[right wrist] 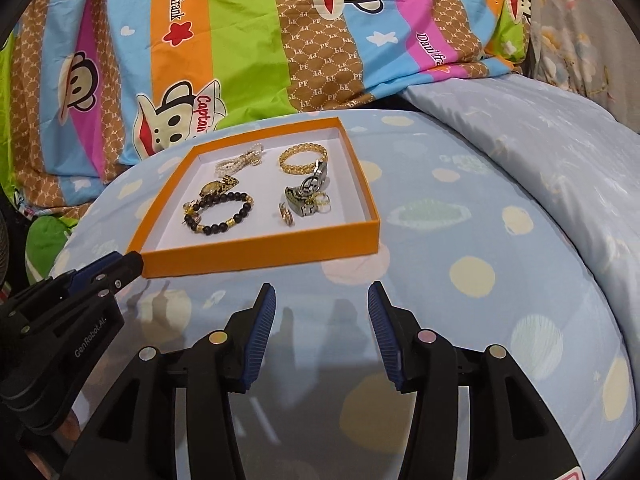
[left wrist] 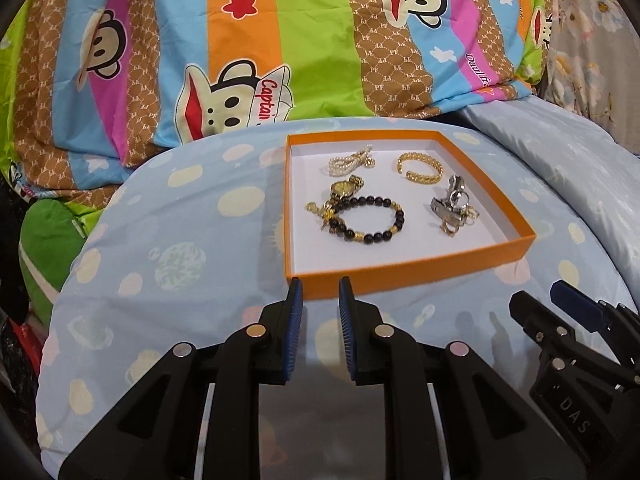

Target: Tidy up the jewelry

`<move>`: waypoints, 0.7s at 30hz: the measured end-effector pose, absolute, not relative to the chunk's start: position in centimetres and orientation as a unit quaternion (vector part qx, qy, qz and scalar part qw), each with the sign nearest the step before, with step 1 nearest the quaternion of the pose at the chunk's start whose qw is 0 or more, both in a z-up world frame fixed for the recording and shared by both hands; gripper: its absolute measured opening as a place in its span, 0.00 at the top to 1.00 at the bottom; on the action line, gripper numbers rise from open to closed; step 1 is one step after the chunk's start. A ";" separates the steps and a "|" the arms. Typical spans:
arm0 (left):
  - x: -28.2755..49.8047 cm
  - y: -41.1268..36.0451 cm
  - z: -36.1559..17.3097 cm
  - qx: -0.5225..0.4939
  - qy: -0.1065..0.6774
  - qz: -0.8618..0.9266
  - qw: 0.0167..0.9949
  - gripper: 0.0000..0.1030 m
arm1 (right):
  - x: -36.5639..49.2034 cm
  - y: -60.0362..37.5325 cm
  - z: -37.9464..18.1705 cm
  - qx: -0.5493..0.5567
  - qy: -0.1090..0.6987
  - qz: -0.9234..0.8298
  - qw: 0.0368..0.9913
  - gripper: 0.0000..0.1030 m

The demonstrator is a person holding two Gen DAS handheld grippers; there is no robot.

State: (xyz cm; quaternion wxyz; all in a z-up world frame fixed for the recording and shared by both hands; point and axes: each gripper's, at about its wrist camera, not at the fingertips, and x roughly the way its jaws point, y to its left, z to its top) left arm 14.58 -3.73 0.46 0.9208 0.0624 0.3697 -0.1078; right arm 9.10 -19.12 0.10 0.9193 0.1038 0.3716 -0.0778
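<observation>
All jewelry is seen gathered inside the orange box [left wrist: 416, 270] on the bed. Nothing is grasped: the left tool [left wrist: 320, 286] is narrowly parted, the right tool [right wrist: 322, 290] released wide. Little appears left.

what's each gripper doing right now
left gripper: open, holding nothing, just short of the orange box
right gripper: open, holding nothing

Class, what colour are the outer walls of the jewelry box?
Orange outside, white inside; the jewelry box shows best in the right wrist view.
</observation>
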 end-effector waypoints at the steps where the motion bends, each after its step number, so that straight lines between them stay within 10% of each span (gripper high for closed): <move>1: 14.3 -3.6 0.4 0.061 0.371 -0.107 0.920 0.83 | 8.8 -19.0 0.0 0.104 0.372 -0.080 0.919 0.50; 21: 11.0 -2.8 -0.5 0.071 0.361 -0.078 0.926 0.42 | 5.9 -17.6 -0.2 0.073 0.375 -0.118 0.917 0.21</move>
